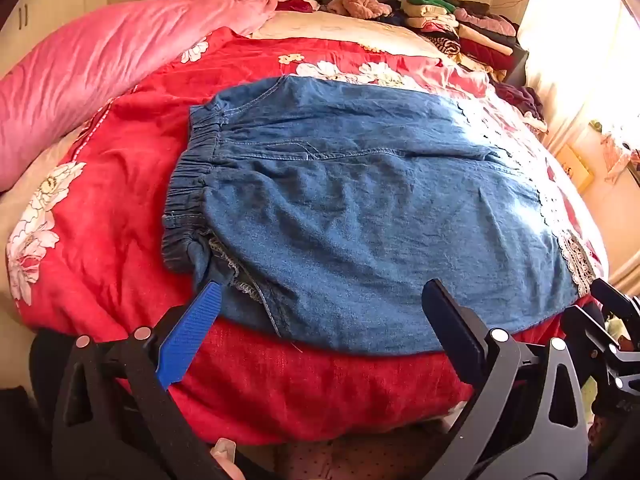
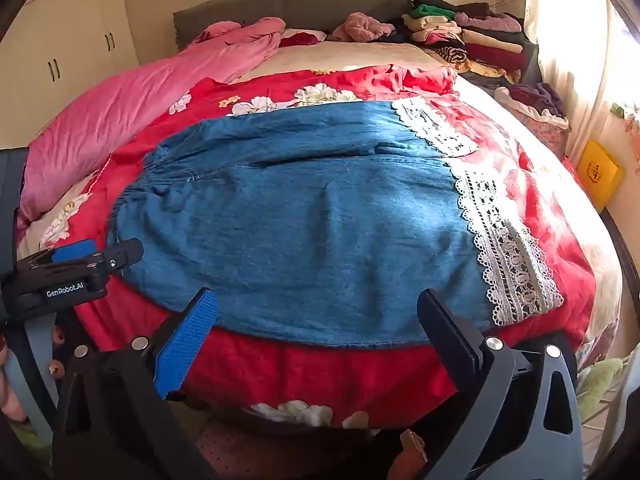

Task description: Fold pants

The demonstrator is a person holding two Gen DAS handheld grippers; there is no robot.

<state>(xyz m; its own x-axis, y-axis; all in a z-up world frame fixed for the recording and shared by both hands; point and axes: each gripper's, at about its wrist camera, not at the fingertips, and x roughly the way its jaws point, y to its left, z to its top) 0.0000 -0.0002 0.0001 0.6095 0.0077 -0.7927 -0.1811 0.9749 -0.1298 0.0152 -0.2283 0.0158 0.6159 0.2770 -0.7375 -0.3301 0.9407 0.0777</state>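
Red floral bedcover (image 2: 400,376) fills both views, with a pink quilt (image 2: 132,104) bunched at ten o'clock and a stack of folded clothes (image 2: 476,36) up at one o'clock by the headboard. Spread flat at the centre of the cover lie the denim pants (image 2: 304,232), laid sideways: the elastic waistband (image 1: 188,196) sits at nine o'clock, the white lace hems (image 2: 508,248) at three o'clock, and the near long edge runs just in front of both tools at six o'clock.

The right gripper (image 2: 320,312) hangs above that near edge with its jaws spread wide and nothing between them; the left gripper (image 1: 320,304) is likewise wide apart and empty, poised toward the waistband end, its blue pad (image 1: 192,336) near the frayed seam (image 1: 236,276).

By my reading the fold has not begun. The chief risk is a pinch that catches the soft bedcover together with the denim, dragging both up. Another is taking only the top layer, since the two legs appear stacked; the lower one would then slide out and skew the fold. Uneven lifting between the two ends could also twist the lace hems out of line.
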